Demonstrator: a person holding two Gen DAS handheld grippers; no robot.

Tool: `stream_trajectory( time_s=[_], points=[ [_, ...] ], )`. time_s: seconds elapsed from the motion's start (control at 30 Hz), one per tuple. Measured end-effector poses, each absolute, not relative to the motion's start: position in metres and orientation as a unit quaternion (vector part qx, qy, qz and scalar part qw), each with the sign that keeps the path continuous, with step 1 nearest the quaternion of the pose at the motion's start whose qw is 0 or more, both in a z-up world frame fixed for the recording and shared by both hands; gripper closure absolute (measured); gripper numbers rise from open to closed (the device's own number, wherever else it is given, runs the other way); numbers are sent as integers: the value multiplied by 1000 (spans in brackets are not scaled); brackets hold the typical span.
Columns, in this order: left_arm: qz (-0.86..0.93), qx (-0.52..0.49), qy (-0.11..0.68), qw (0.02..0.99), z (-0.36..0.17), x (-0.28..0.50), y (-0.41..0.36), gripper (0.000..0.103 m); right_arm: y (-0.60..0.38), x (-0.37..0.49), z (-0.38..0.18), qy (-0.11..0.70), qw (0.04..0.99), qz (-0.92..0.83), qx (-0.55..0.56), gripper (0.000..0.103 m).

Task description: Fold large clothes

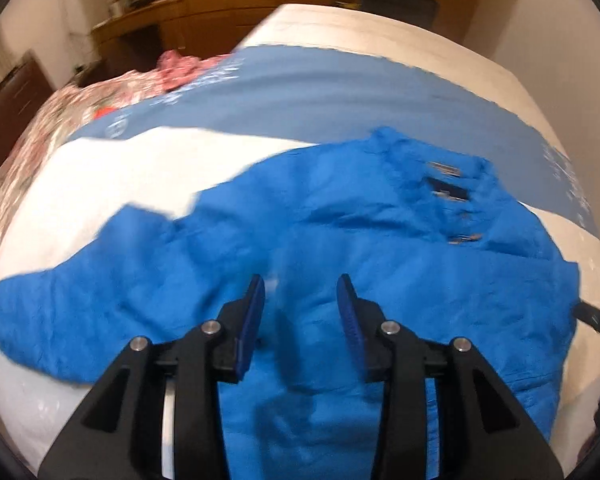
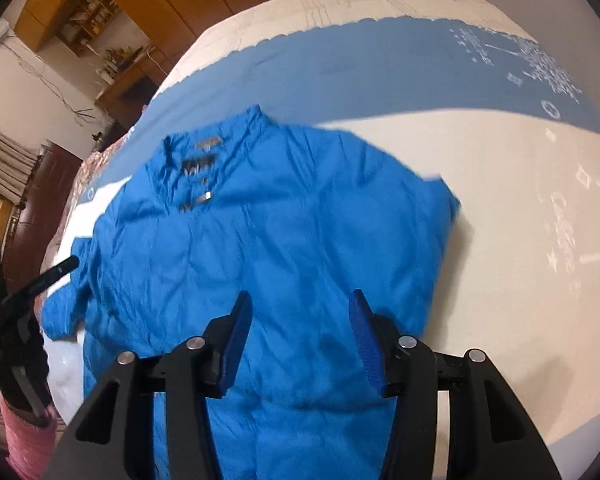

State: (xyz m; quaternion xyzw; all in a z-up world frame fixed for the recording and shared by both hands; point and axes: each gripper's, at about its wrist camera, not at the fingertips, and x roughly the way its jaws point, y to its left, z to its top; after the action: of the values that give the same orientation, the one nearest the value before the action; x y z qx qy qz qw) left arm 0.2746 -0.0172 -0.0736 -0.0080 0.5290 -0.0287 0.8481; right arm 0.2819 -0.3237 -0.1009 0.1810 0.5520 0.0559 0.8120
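Observation:
A bright blue jacket point(image 1: 340, 240) lies spread on the bed, collar point(image 1: 448, 184) at the far side and one sleeve point(image 1: 72, 304) stretched out to the left. It also shows in the right wrist view point(image 2: 268, 232), with the right side folded in. My left gripper point(image 1: 300, 292) is open and empty, hovering over the jacket's body. My right gripper point(image 2: 300, 308) is open and empty above the jacket's lower body. The left gripper's tip point(image 2: 56, 270) shows at the left edge of the right wrist view.
The bed has a white and blue cover point(image 1: 340, 92) point(image 2: 500, 168). A floral quilt point(image 1: 80, 104) lies bunched at the far left of the bed. Wooden cabinets point(image 2: 148, 4) and a desk stand beyond the bed.

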Motion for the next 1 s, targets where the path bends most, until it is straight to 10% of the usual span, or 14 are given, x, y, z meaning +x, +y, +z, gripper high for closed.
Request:
stream_trajectory(
  time_s=[1.0],
  points=[
    [-76, 8, 587, 806, -150, 267, -54, 61, -287, 271, -163, 603, 767, 67, 210, 52]
  ],
)
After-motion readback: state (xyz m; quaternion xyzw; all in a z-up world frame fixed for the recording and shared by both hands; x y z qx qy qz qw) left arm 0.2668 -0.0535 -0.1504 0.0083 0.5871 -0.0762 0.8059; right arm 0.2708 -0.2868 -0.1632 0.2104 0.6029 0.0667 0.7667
